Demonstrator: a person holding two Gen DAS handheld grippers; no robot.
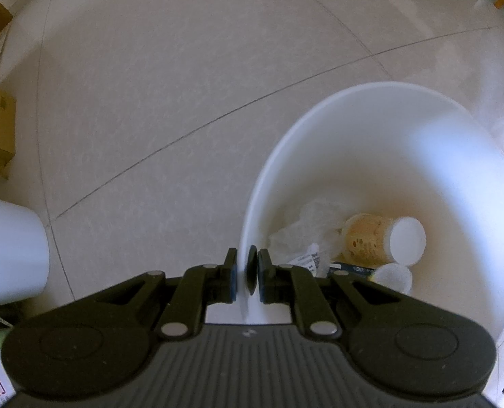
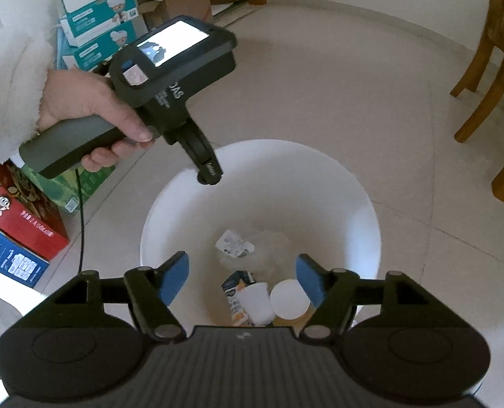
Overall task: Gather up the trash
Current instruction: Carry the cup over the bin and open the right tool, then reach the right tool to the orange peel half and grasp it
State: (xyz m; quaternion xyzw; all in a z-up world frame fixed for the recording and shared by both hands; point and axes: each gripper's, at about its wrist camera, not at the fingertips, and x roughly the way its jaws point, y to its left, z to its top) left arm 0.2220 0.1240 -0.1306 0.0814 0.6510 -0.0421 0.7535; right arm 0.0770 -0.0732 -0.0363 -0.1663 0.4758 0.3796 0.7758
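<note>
A white bin [image 2: 258, 183] is standing on the pale tiled floor [image 1: 183, 68], and the trash is lying at its bottom. The left gripper [image 1: 246, 268] is pointing down at the bin's near rim, its jaws pinched shut on the thin white wall, one finger outside and one inside. In the left wrist view a brown paper cup [image 1: 371, 241] is lying on its side with its white base toward the bin's right wall, a smaller white cup [image 1: 393, 277] is lying just beside it, and a crumpled clear plastic wrapper [image 1: 306, 227] with a printed label is resting against them toward the left wall. The right gripper [image 2: 241, 280] is hovering above the bin with its blue-padded jaws standing wide apart and nothing between them. Beneath it a small drink carton [image 2: 236, 289] is lying among the cups. A hand [image 2: 92, 105] in a fluffy white sleeve [image 2: 10, 85] is gripping the left gripper's handle. Cardboard boxes [image 2: 27, 221] are standing on the floor left of the bin, and a wooden chair [image 2: 493, 78] is standing to its right.
</note>
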